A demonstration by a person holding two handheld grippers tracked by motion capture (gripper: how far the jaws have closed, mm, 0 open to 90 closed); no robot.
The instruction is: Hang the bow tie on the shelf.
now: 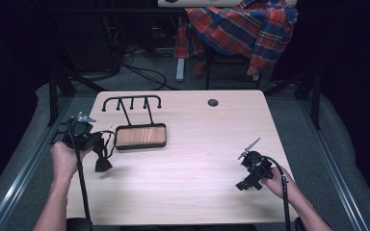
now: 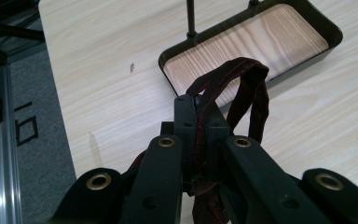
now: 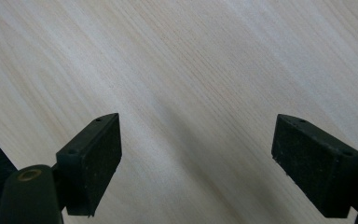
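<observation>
Dark maroon fabric strap (image 2: 242, 88): lower end hidden between black left gripper (image 2: 198, 130) jaws. Plaid shirt (image 1: 243, 29): cut off by top edge.

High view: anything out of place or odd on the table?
Nothing spilled or damaged. The rack stands upright on its wooden tray. The left gripper is shut on a dark strap that dangles beside the tray. The right gripper is open over bare table.

The table (image 1: 197, 159) lies bare across its middle and right side. A hook rack (image 1: 134, 122) on a tray base blocks passage near the far left corner.
</observation>
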